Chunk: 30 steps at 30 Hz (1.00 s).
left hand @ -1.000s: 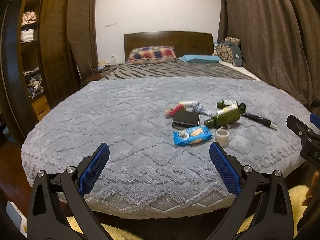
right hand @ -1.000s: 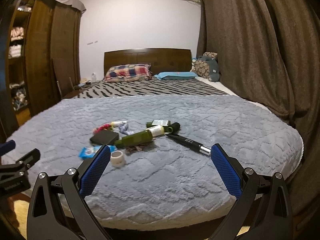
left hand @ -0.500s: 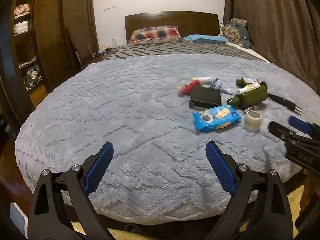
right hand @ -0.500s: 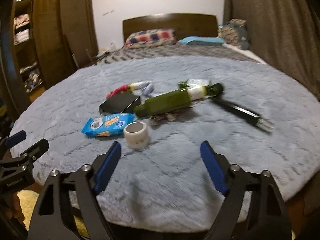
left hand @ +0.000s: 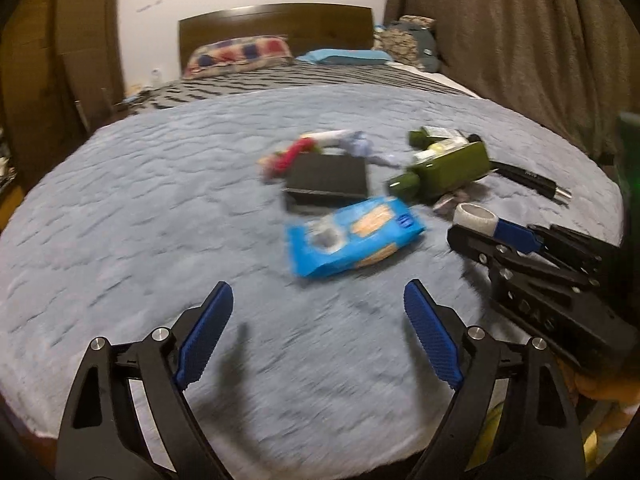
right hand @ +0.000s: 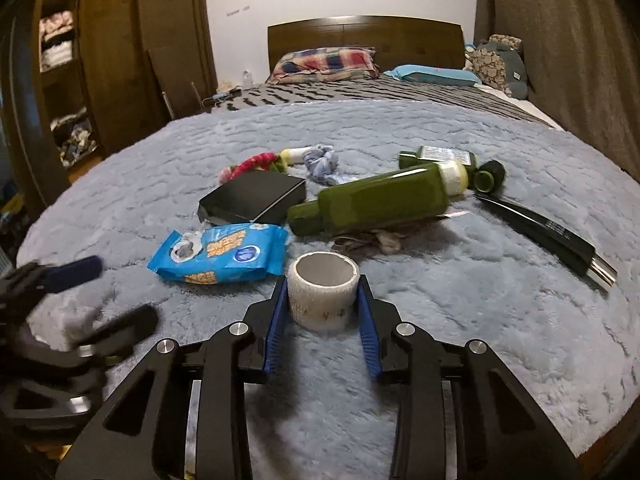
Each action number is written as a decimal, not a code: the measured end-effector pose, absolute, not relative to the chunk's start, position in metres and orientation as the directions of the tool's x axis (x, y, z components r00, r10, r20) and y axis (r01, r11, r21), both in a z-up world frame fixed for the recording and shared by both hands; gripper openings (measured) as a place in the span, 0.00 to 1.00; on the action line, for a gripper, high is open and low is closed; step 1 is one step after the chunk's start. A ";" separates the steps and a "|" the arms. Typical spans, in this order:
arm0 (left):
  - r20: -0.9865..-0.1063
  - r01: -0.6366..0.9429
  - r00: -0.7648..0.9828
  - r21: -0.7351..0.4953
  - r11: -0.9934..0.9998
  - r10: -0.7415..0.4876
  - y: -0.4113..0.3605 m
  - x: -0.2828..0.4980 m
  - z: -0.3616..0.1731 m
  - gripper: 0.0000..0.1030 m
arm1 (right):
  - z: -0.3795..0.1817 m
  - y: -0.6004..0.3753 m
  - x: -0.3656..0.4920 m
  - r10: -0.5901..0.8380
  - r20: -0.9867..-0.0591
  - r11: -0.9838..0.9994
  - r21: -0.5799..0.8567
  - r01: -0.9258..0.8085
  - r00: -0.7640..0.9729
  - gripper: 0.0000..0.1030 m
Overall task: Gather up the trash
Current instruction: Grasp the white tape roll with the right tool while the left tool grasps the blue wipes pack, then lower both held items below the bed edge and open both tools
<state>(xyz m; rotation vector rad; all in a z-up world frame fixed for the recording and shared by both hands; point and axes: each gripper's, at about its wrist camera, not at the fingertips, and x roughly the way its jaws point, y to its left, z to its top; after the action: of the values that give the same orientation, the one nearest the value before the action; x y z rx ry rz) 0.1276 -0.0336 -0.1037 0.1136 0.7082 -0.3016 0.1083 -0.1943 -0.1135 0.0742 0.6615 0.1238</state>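
Trash lies in a cluster on the grey fuzzy blanket (right hand: 440, 320). My right gripper (right hand: 323, 298) is shut on a white tape roll (right hand: 322, 292), which stands upright on the blanket; it also shows in the left wrist view (left hand: 476, 219). A blue snack packet (right hand: 222, 258) lies just left of it, also in the left wrist view (left hand: 354, 234). Behind lie a green bottle (right hand: 380, 202), a black box (right hand: 252, 200), a black pen-like tube (right hand: 548, 232) and a rope toy (right hand: 256, 162). My left gripper (left hand: 318, 304) is open and empty, just short of the blue packet.
A small green bottle (right hand: 440, 155) and a dark cap (right hand: 490, 176) lie behind the big bottle. Pillows (right hand: 324, 62) and the headboard are at the far end. A wooden wardrobe (right hand: 100, 60) stands left, brown curtains (right hand: 560, 40) right. The blanket's front edge is close below both grippers.
Both grippers moved forward over the bed toward the trash. My right gripper went from wide open to closed around the tape roll. My left gripper stayed open and neared the blue packet.
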 end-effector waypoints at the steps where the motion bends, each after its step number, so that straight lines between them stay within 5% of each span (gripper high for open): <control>1: -0.656 0.318 0.714 -0.009 0.948 -0.246 -0.039 0.132 -0.104 0.80 | -0.111 -0.199 0.105 0.108 -0.601 0.994 0.089 -0.068 0.792 0.33; 18: -0.733 0.304 0.635 -0.051 0.951 -0.243 -0.087 0.197 -0.126 0.87 | -0.108 -0.258 0.081 0.041 -0.589 0.989 0.141 0.053 0.807 0.33; 24: -0.717 0.302 0.654 -0.044 0.952 -0.241 -0.081 0.188 -0.122 0.57 | -0.110 -0.260 0.079 0.043 -0.593 0.988 0.146 0.055 0.804 0.33; 30: -0.709 0.306 0.663 -0.039 0.951 -0.242 -0.073 0.164 -0.117 0.43 | -0.109 -0.249 0.070 0.067 -0.595 0.989 0.143 0.023 0.801 0.33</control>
<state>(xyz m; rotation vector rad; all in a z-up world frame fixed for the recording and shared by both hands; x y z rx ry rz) 0.1637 -0.0733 -0.1174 0.0866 0.7878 -0.3102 0.0704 -0.2494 -0.1093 0.1458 0.6419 0.0238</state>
